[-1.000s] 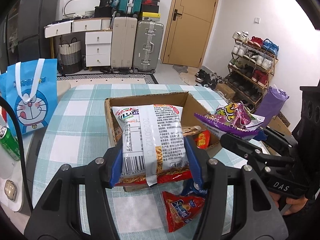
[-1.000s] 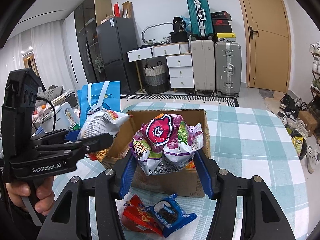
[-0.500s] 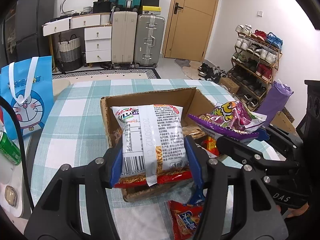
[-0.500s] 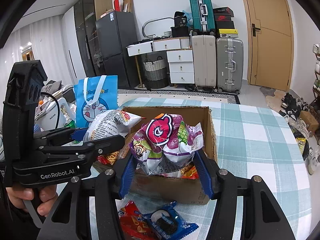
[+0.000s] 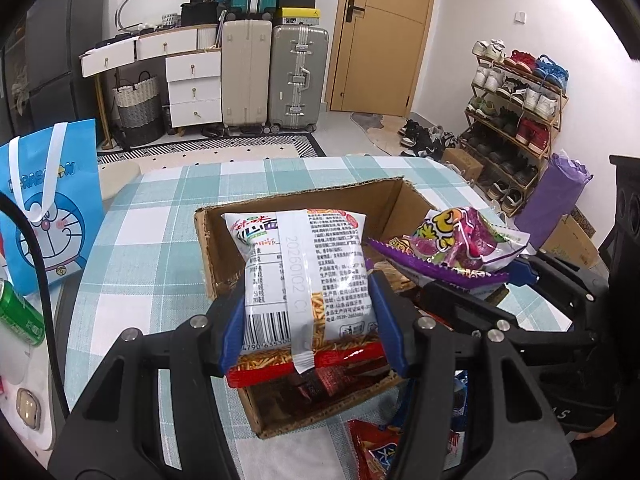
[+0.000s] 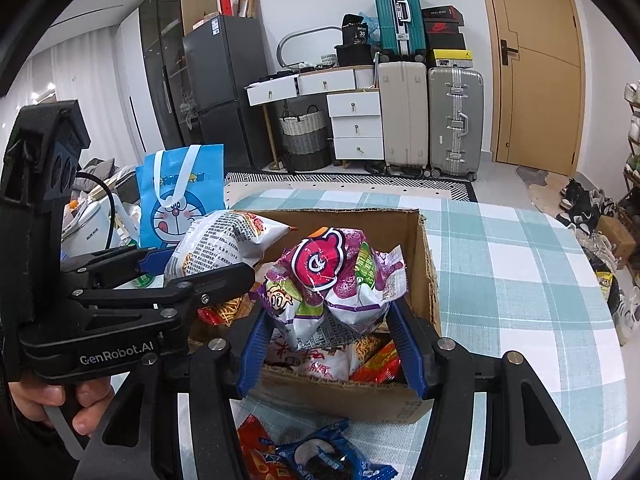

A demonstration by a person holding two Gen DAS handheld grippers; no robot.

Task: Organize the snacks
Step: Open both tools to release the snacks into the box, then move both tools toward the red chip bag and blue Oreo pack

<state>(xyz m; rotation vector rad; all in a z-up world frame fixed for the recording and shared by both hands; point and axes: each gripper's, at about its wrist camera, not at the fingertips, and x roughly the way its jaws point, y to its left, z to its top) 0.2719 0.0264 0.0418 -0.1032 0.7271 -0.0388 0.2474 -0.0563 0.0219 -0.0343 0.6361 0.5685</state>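
My left gripper (image 5: 310, 332) is shut on a white noodle-snack bag (image 5: 304, 272) and holds it over the open cardboard box (image 5: 304, 196). My right gripper (image 6: 330, 344) is shut on a purple snack bag (image 6: 332, 280) over the same box (image 6: 426, 264). Each gripper shows in the other's view: the right with its purple bag (image 5: 460, 244), the left with its white bag (image 6: 224, 244). Several snack packs lie inside the box (image 6: 360, 360).
A red snack pack (image 6: 256, 452) and a blue cookie pack (image 6: 328, 456) lie on the checked tablecloth (image 6: 500, 280) in front of the box. A blue Doraemon bag (image 5: 44, 204) and a green can (image 5: 18, 316) stand at the left.
Both grippers have moved forward with their bags and now hold them over the box. The loose packs on the cloth have slid toward the bottom of the views.
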